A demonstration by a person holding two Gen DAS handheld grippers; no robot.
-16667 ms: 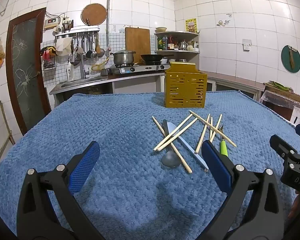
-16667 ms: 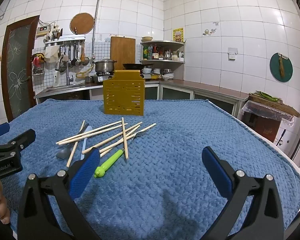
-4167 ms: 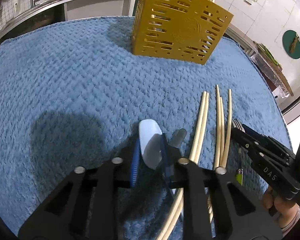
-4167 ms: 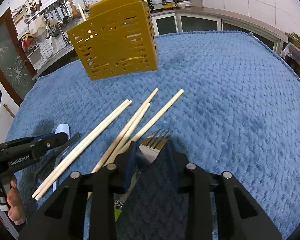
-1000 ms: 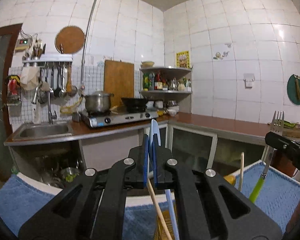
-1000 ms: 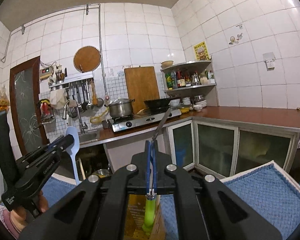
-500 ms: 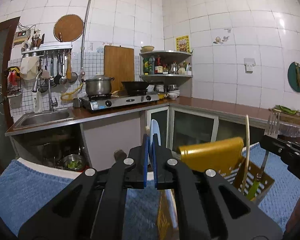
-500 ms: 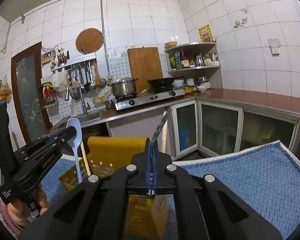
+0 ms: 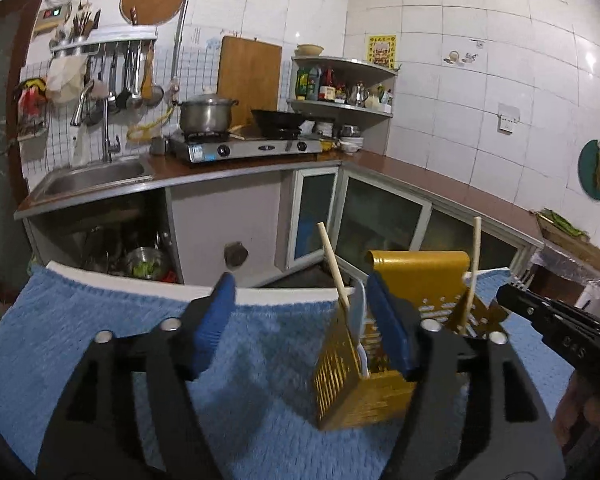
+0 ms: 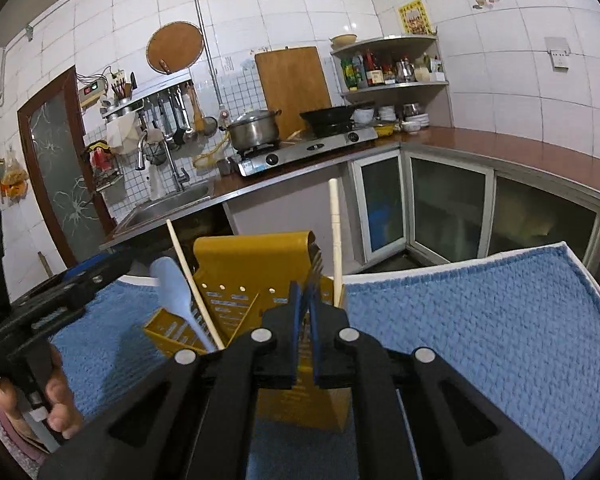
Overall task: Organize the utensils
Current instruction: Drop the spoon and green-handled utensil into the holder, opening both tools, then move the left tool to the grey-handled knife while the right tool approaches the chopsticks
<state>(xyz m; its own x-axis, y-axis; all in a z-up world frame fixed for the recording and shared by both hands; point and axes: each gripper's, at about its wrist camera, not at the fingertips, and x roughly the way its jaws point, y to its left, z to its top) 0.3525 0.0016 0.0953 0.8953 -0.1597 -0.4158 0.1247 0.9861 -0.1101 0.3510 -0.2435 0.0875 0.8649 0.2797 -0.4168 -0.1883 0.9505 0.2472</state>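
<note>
Yellow caddy (image 10: 236, 280) stands on the blue-cloth surface (image 10: 480, 336), w/ a pale spoon (image 10: 172, 284) and two chopsticks (image 10: 334, 240) upright in it. My right tongs (image 10: 305, 312) are pinched on the fork (image 10: 316, 270), tines up, over the caddy. My left tongs (image 9: 300, 320) are spread wide, holding nothing, beside the caddy.

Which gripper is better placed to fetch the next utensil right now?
Left. The left gripper is open and empty, with the pale blue plastic spoon standing in the yellow slotted holder. The right gripper is shut on the metal fork over that holder.
</note>
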